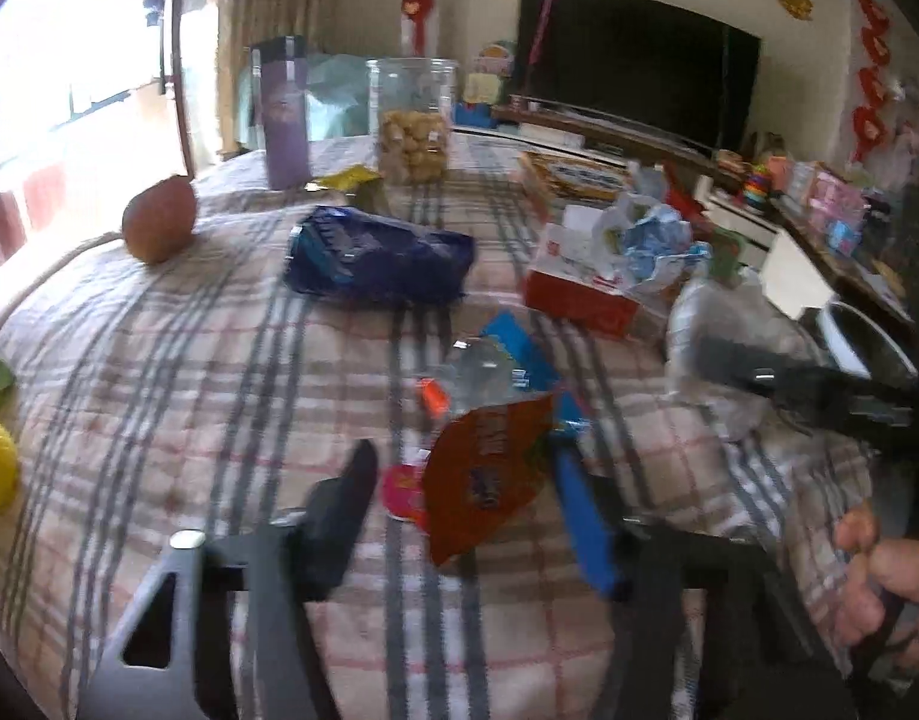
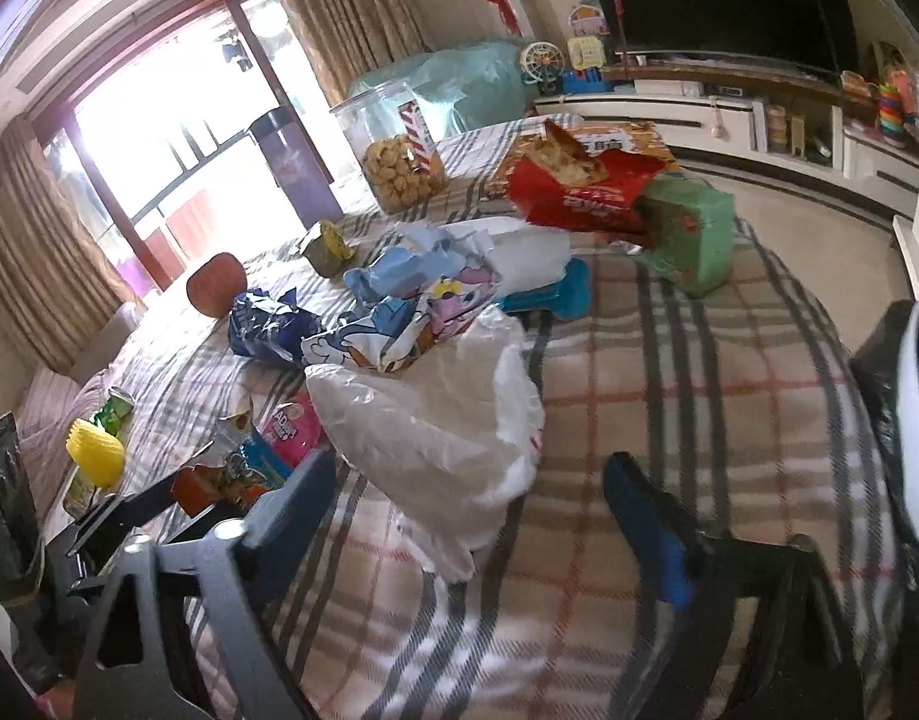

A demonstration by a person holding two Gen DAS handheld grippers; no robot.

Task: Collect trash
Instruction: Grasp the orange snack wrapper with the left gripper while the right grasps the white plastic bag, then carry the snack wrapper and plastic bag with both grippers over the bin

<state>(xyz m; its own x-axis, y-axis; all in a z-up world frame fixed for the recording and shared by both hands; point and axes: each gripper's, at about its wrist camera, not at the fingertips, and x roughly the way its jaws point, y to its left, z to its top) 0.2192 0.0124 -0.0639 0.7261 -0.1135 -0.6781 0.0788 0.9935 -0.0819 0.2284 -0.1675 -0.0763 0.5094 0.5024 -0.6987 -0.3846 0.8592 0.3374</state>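
Note:
An orange snack wrapper [image 1: 489, 474] lies on the plaid tablecloth [image 1: 219, 360] between the fingers of my open left gripper [image 1: 465, 480], with a pink wrapper [image 1: 402, 489] and clear and blue wrappers [image 1: 507, 360] beside it. A dark blue snack bag [image 1: 375, 258] lies farther back. My right gripper [image 2: 465, 480] is open, its fingers either side of a white plastic bag [image 2: 435, 432]. A cartoon-printed wrapper [image 2: 411, 324] lies behind the bag. The right gripper also shows in the left wrist view [image 1: 759, 372].
An apple [image 1: 159, 219], a purple bottle [image 1: 285, 114] and a cookie jar [image 1: 413, 120] stand at the far side. A red box [image 1: 585, 294] holds crumpled wrappers. A red snack bag [image 2: 585, 192], a green pack [image 2: 687, 234] and yellow cups [image 2: 93, 456] are on the table.

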